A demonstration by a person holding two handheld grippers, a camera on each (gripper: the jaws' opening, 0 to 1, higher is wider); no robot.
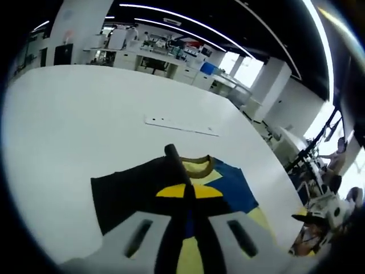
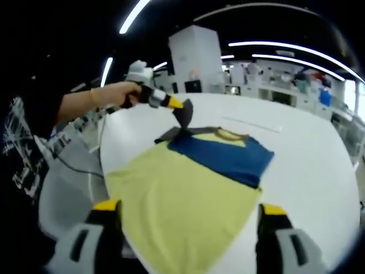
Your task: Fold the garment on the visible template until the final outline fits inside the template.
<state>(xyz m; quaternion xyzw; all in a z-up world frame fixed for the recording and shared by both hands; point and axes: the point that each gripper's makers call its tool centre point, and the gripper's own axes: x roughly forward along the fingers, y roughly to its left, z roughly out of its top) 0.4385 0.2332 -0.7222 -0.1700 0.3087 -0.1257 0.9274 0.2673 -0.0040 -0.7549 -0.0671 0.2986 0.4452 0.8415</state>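
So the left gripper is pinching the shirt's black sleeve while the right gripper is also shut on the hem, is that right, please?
Not quite. The left gripper does pinch the black sleeve of the shirt, but the right gripper is open, its jaws spread wide apart over the yellow hem and holding nothing, as the right gripper view shows.

Dark ceiling, strip lights (image 1: 171, 25); white pillar (image 2: 197, 54); bright windows (image 1: 245, 68).

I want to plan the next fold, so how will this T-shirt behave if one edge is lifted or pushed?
The T-shirt is probably floppy: where the left gripper pinches the dark fabric, it rises to a peak and drapes away. It looks thin and light, since its yellow body lies flat on the white table. Pushed, it would likely bunch rather than slide whole.
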